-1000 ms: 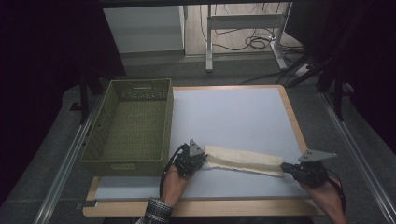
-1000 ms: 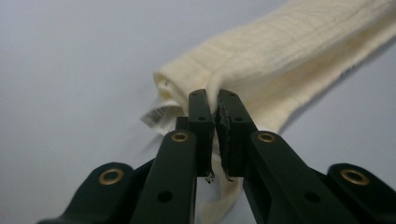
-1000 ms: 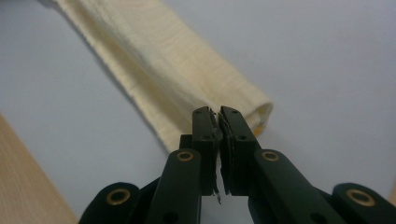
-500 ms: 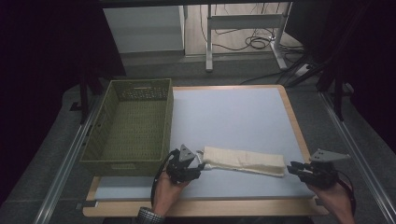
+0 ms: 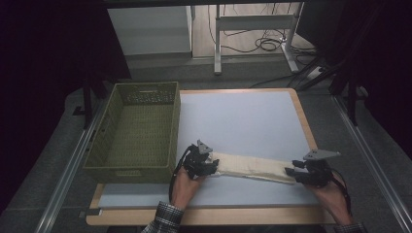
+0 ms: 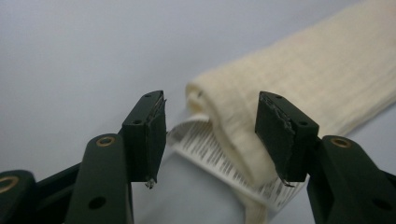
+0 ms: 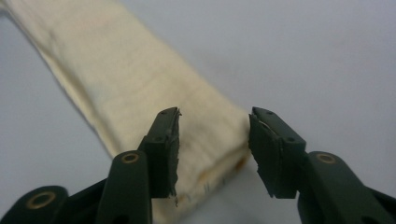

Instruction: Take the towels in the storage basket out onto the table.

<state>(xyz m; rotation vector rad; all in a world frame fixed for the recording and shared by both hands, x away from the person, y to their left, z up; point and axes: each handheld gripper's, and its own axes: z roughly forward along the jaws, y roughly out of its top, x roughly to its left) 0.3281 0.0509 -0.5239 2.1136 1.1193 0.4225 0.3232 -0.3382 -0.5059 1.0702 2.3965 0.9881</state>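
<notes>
The cream towel lies folded into a long narrow strip across the near part of the table, running from the left gripper at one end to the right gripper at the other. So the lengthwise fold looks done – the strip is flat and fairly even, with a printed label poking out under its left end.

Both tongs have just been opening. In the left gripper view the jaws stand roughly half open, one either side of the towel's end, pads not pressing on it. Same on the right: jaws part open, the towel's other end lying between and a bit under them, nothing gripped. Reads as a release after laying the cloth down, w/ both hands resting low at the table's near edge.

What's left, as a guess: prob. another fold end-to-end to make it compact, then into the basket – or straight in as is. Can't say which.

The green basket sits on the left part of the table, just beyond the left gripper, apart from the towel. Its inside looks empty – bare woven floor, nothing in it.
</notes>
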